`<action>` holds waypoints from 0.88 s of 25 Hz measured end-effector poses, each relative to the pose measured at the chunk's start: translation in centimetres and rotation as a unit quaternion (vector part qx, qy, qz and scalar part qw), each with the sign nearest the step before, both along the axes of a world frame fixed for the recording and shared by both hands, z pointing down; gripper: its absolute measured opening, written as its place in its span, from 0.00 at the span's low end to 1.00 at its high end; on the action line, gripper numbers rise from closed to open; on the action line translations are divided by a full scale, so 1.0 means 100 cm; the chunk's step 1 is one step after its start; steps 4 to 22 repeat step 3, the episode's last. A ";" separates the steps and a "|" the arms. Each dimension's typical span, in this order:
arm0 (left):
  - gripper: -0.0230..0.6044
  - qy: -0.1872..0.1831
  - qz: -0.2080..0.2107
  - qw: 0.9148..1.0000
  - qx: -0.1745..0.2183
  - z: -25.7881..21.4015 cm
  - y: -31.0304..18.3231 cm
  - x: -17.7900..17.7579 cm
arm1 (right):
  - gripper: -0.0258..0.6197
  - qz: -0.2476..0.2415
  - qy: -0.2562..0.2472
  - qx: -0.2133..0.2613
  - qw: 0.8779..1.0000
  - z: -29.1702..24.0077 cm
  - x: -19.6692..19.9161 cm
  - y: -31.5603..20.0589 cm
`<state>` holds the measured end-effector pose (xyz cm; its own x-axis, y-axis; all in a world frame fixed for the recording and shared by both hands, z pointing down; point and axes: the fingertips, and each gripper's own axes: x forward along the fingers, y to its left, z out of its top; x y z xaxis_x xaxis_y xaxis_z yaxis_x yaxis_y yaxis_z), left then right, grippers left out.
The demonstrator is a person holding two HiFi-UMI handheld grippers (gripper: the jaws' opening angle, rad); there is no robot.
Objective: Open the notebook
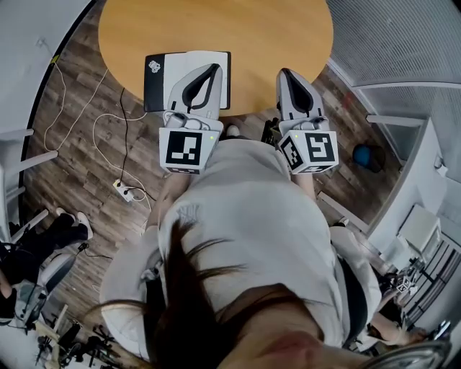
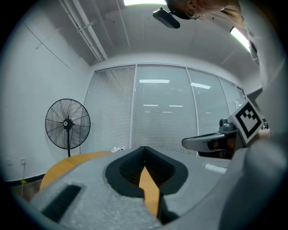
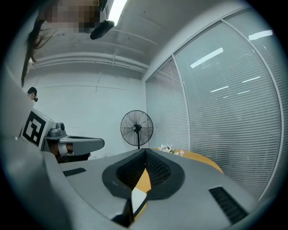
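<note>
Here, my left gripper [image 1: 213, 69] pressed together above the black notebook [image 1: 154, 81], right gripper [image 1: 287, 73] also shut, empty, over the round wooden table [image 1: 216, 29]

Floor: dark wood planks [image 1: 79, 144] — white cables [image 1: 108, 119] trail to a power strip [image 1: 124, 190].
Table: round, orange-brown top [image 1: 216, 29].
Windows: glass wall behind closed white blinds [image 2: 112, 108].
Fan: black pedestal fan [image 2: 67, 123] between the blinds and a white wall [image 2: 36, 90].
Light: ceiling strip [image 3: 118, 8] — lit.
</note>
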<state>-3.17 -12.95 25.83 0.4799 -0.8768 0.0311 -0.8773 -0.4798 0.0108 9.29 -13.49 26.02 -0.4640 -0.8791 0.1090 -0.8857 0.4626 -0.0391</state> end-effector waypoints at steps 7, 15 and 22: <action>0.06 0.000 0.001 1.000 -0.002 0.000 0.001 -0.001 | 0.04 -0.002 0.001 0.001 1.000 -0.001 -0.003 0.002; 0.06 0.000 0.001 1.000 -0.002 0.000 0.001 -0.001 | 0.04 -0.002 0.001 0.001 1.000 -0.001 -0.003 0.002; 0.06 0.000 0.001 1.000 -0.002 0.000 0.001 -0.001 | 0.04 -0.002 0.001 0.001 1.000 -0.001 -0.003 0.002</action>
